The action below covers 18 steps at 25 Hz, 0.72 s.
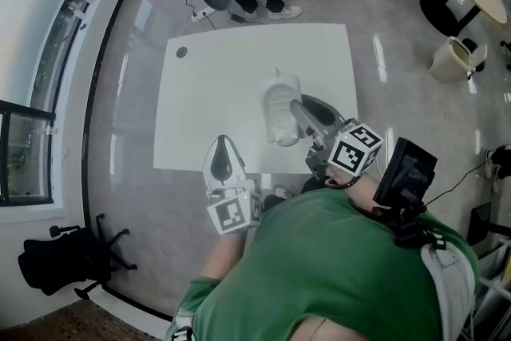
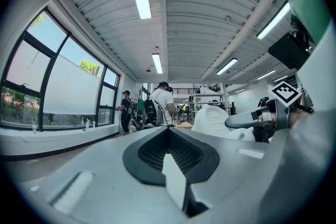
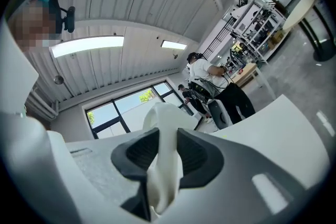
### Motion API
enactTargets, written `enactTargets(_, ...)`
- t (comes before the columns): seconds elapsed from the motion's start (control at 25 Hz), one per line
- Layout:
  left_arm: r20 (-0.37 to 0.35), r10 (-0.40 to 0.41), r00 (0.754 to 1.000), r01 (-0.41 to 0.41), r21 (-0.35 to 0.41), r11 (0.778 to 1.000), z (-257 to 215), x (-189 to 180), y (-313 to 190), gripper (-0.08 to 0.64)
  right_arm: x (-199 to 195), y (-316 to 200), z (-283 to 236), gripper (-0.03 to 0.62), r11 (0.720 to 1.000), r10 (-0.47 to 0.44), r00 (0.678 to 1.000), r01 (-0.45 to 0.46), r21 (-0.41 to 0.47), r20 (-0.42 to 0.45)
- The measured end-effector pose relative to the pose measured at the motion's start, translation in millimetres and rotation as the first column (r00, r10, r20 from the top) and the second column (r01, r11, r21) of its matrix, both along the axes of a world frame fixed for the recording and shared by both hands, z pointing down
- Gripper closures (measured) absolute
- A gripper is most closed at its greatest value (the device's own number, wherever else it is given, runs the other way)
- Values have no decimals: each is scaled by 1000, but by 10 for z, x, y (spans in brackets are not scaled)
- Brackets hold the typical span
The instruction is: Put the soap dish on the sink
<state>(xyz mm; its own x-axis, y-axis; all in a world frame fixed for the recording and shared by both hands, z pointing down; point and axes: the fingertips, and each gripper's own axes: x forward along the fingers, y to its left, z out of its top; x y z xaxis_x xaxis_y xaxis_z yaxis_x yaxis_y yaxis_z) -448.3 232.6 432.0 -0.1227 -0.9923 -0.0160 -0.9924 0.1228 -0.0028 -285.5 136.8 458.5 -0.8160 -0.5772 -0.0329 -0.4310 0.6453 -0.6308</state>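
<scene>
White soap dish [image 3: 164,118] was pinched edge-on in right gripper [image 3: 167,152], long axis straight ahead of jaws, over table [image 1: 207,92]; left gripper [image 2: 170,157] closed, empty, farther off.

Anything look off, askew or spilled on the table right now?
Nothing stands out. The right gripper is shut on the white soap dish over the white rectangular table, the left gripper is shut and empty, and I see nothing spilled or broken.
</scene>
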Motion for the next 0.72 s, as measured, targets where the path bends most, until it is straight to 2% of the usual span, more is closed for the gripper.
enactTargets(0.28, -6, 114, 993, -114, -31, 993, 120, 9, -118, 560, 48, -26, 46, 484, 995, 99, 995, -99, -19, -25)
enactTargets(0.52, -17, 153, 988, -154, -56, 986, 255, -1, -198, 560, 79, -34, 181, 484, 989, 138, 989, -141, -46, -59)
enactTargets(0.72, 59, 179, 982, -175, -73, 982, 261, 74, -369, 560, 152, -170, 293, 485, 986, 148, 985, -154, -67, -89)
